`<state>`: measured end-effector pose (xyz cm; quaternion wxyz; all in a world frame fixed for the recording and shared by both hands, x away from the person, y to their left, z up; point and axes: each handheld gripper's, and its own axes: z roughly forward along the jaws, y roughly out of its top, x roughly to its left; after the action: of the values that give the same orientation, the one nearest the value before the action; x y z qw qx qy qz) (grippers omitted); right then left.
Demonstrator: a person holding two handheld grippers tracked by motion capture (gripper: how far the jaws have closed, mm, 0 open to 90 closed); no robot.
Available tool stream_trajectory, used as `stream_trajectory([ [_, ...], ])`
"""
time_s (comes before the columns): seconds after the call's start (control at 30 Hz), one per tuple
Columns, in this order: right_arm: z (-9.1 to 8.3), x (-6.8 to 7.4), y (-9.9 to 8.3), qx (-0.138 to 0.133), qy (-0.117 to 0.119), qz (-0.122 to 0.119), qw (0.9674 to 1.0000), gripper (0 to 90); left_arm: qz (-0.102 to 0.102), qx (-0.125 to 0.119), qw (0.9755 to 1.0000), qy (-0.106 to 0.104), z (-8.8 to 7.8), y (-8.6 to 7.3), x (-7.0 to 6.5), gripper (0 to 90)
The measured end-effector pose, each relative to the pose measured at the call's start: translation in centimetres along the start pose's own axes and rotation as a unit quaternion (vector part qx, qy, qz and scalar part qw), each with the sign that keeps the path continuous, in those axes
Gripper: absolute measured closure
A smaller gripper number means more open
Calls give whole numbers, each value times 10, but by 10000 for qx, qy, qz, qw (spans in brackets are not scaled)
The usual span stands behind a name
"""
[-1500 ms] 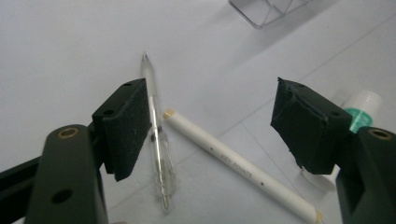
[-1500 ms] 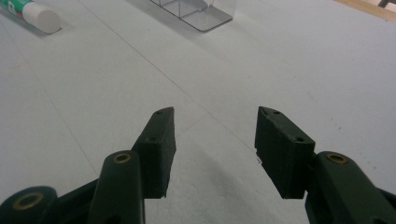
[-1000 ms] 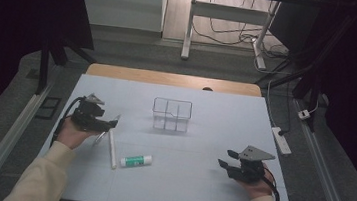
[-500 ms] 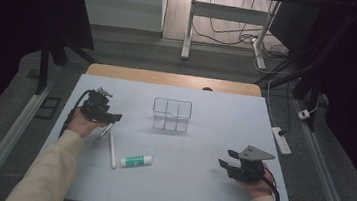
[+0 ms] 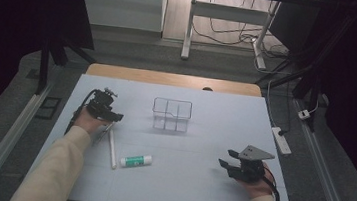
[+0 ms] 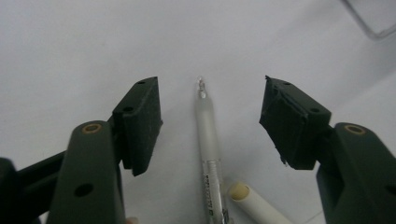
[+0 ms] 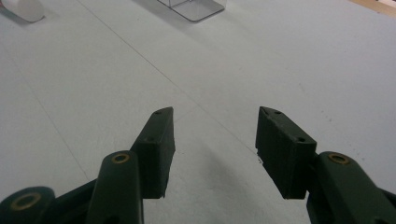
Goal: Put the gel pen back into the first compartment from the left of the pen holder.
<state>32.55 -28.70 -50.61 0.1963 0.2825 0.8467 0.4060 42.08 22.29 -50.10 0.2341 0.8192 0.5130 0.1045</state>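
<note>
On the white table [image 5: 198, 183], the left tool [image 6: 210, 121], closing but still spread, straddles a frosted pen [image 6: 208, 135] untouched.

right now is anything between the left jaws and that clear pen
Nothing visible. The clear pen lies on the table in the gap of the left gripper, whose jaws have just been closing but don't touch it. A white stick lies beside it, outside the gap.

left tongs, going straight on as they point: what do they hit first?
Likely the clear pen: it lies on the table between the open pads of the left tongs, which have just been closing. Depth is unclear.
</note>
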Motion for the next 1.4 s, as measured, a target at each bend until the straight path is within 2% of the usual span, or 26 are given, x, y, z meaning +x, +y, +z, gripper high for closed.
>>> stream_trajectory([
  [0.23, 1, -1, -1, 42, 11, 44, 10000, 462, 72, 181, 9998, -6, 8, 1, -1, 467],
  [0.53, 0, -1, -1, 34, -24, 34, 10000, 462, 7, 375, 9993, 33, 15, -1, 4, 559],
  [0.63, 0, -1, -1, 40, -32, 29, 10000, 462, 1, 390, 9992, 12, 16, -1, 4, 583],
  [0.8, 1, -1, -1, 50, -41, 34, 10000, 462, 71, 505, 9987, 58, 19, -1, 2, 672],
  [1.1, 1, -2, -2, 102, -70, 18, 9999, 462, 45, 545, 9984, 122, 19, 0, 1, 792],
  [1.4, 1, -2, -2, 111, -77, 4, 9999, 462, 19, 561, 9983, 147, 18, 0, 1, 801],
])
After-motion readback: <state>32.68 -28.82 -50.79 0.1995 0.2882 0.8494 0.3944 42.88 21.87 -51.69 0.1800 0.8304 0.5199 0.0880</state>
